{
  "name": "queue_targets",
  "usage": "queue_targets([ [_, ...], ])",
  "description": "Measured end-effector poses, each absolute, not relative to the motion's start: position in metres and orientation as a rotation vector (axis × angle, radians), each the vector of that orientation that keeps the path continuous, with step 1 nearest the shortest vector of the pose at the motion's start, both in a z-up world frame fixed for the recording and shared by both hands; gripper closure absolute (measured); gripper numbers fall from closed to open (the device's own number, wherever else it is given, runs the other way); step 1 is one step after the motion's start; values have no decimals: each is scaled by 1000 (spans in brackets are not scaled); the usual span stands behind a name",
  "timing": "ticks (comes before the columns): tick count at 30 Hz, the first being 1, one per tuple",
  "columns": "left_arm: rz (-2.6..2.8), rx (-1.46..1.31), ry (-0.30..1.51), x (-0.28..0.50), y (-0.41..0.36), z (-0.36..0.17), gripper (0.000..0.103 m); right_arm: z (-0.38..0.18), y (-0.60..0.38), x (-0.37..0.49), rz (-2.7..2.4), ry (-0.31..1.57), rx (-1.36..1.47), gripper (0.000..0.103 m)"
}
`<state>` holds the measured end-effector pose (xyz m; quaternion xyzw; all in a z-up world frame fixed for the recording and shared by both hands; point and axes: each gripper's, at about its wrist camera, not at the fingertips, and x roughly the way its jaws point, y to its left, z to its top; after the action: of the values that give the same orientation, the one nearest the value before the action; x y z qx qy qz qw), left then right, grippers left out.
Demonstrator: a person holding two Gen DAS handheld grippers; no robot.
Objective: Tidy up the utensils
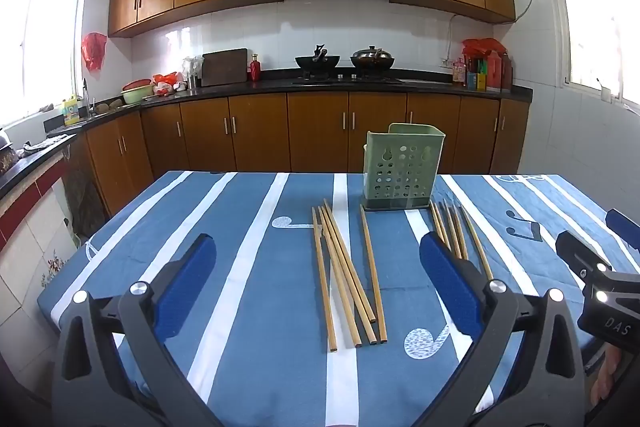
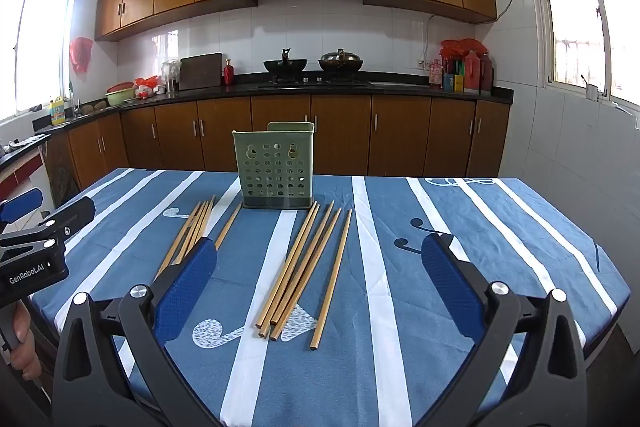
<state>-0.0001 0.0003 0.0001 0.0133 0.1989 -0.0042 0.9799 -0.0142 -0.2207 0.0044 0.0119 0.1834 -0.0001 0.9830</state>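
A green perforated utensil holder (image 1: 402, 169) stands upright at the far middle of the table; it also shows in the right wrist view (image 2: 276, 169). Two groups of wooden chopsticks lie flat in front of it. The left group (image 1: 346, 275) lies between my left gripper's fingers; it shows partly hidden in the right wrist view (image 2: 192, 233). The right group (image 2: 304, 273) lies between my right gripper's fingers, and shows in the left wrist view (image 1: 460, 233). My left gripper (image 1: 318, 255) is open and empty. My right gripper (image 2: 320, 255) is open and empty.
The table wears a blue cloth with white stripes (image 1: 248, 267). Behind it runs a kitchen counter with a stove and woks (image 2: 312, 67). The other gripper shows at the frame edge in each view: the right one (image 1: 600, 267), the left one (image 2: 44, 239).
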Motion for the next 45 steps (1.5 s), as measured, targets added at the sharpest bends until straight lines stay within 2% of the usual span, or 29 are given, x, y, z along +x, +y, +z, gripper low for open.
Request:
queue_targets([
  [45,-7,34,407,0,0,0,4,4,-220,-14,-1,369,22,2],
])
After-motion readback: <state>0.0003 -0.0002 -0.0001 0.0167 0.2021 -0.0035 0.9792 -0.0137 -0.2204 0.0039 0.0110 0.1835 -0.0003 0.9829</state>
